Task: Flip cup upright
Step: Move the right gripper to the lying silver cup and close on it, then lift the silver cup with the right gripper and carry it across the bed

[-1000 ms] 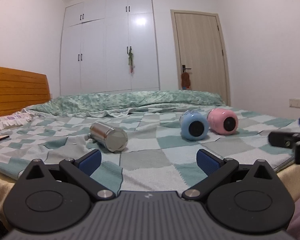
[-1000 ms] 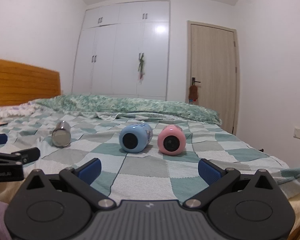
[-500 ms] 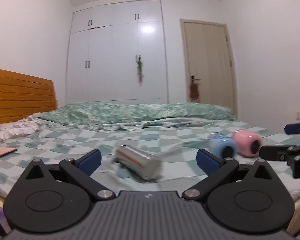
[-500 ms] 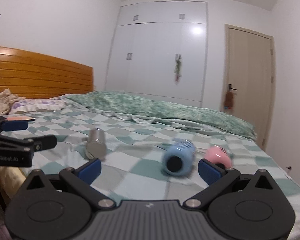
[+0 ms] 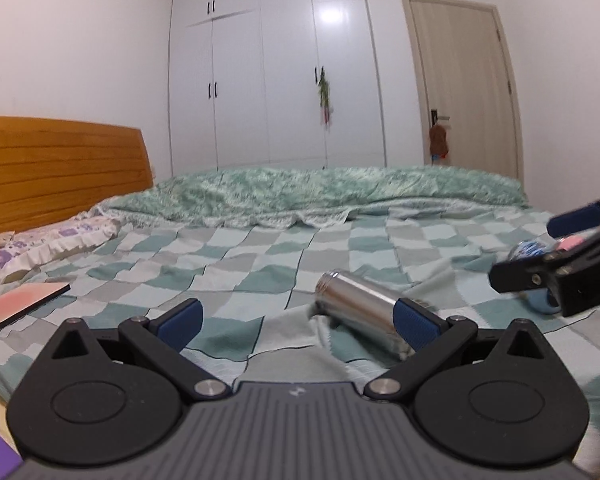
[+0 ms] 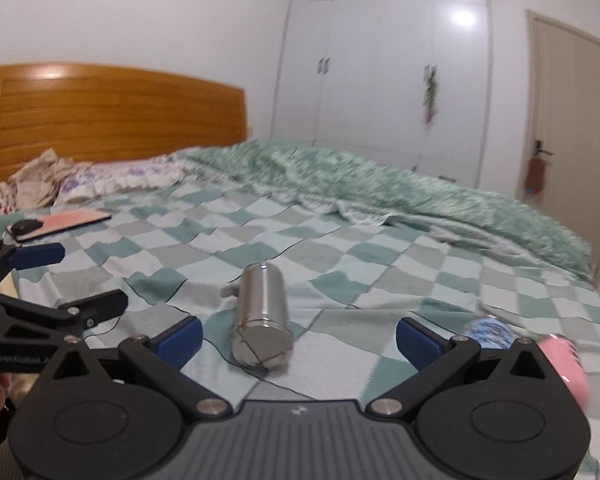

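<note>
A steel cup [image 6: 262, 316] lies on its side on the checked bedspread, base toward me; it also shows in the left wrist view [image 5: 360, 312], just ahead of the right fingertip. A blue cup [image 6: 488, 332] and a pink cup [image 6: 564, 364] lie on their sides at the right. My right gripper [image 6: 298, 334] is open, with the steel cup lying between and just beyond its fingers. My left gripper [image 5: 298, 318] is open and empty. Each gripper shows at the edge of the other's view: the left gripper [image 6: 40, 280] and the right gripper [image 5: 560, 264].
A wooden headboard [image 6: 112, 116] and pillows [image 6: 80, 180] are at the left. A pink book with a black object [image 6: 60, 222] lies on the bed near them. A rumpled green duvet [image 6: 380, 192] lies across the far side. The wardrobe and door stand behind.
Both grippers have swung left and moved closer to the bed. The steel cup now sits centred in front of the right gripper; the blue and pink cups have slid to the right edge.
</note>
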`<state>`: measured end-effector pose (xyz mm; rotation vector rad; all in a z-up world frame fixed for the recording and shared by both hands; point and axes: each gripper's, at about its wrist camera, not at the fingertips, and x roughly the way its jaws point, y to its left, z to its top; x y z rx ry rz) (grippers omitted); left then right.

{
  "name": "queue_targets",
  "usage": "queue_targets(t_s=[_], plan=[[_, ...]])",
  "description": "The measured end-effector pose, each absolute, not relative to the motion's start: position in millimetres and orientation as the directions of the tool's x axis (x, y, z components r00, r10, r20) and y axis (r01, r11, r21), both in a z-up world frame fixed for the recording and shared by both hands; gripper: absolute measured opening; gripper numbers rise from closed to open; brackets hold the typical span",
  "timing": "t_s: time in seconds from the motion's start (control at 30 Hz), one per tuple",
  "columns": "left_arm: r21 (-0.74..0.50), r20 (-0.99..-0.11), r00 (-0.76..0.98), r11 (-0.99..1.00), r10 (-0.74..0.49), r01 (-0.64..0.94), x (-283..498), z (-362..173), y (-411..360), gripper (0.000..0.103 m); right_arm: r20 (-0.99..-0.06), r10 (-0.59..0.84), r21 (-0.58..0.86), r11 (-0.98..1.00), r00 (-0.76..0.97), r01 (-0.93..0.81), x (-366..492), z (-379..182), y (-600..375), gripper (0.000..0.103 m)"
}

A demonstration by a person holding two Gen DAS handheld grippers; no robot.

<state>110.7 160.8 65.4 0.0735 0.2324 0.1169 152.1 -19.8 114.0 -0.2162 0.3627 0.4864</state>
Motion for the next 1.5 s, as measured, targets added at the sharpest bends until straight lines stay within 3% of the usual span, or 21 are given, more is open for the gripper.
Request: queue_targets(t_s=[0.43, 0.7, 0.8, 0.83, 0.87, 0.9, 1.5], plan=[[0.130, -0.358, 0.918, 0.983, 0.168, -0.129, 175.3, 47.2, 179.7, 0.103, -0.540, 0.391, -0.145, 0.830, 0.746, -0.539, 244.2, 102.2, 38.0, 0.103], [0.145, -0.441, 0.878, 0.980, 0.184, -0.133, 194.3, 27.1, 188.3, 0.103, -0.655, 0.402, -0.055, 0.819, 0.639, -0.572, 297.9, 71.4, 64.7, 0.100], [0.142, -0.448, 0.876, 0.982, 0.177, -0.126, 195.0, 27.0, 189.5, 0.103, -0.688, 0.389, -0.045, 0.819, 0.612, -0.572, 309.6, 55.9, 73.0, 0.090], [0.141, -0.453, 0.874, 0.982, 0.177, -0.125, 195.8, 26.2, 188.8, 0.103, -0.701, 0.396, -0.028, 0.816, 0.593, -0.578, 313.6, 50.7, 74.4, 0.083], [0.145, -0.458, 0.871, 0.981, 0.180, -0.127, 195.7, 25.5, 188.5, 0.103, -0.719, 0.404, -0.004, 0.811, 0.565, -0.585, 317.5, 46.0, 75.1, 0.067], [0.150, -0.459, 0.869, 0.980, 0.186, -0.130, 195.1, 25.1, 187.2, 0.103, -0.733, 0.423, 0.034, 0.805, 0.532, -0.593, 321.4, 42.4, 75.0, 0.061], [0.118, -0.415, 0.904, 0.991, 0.099, -0.055, 114.0, 58.1, 165.3, 0.103, -0.647, 0.449, 0.109, 0.854, 0.616, -0.508, 214.2, 90.3, 17.6, 0.061]])
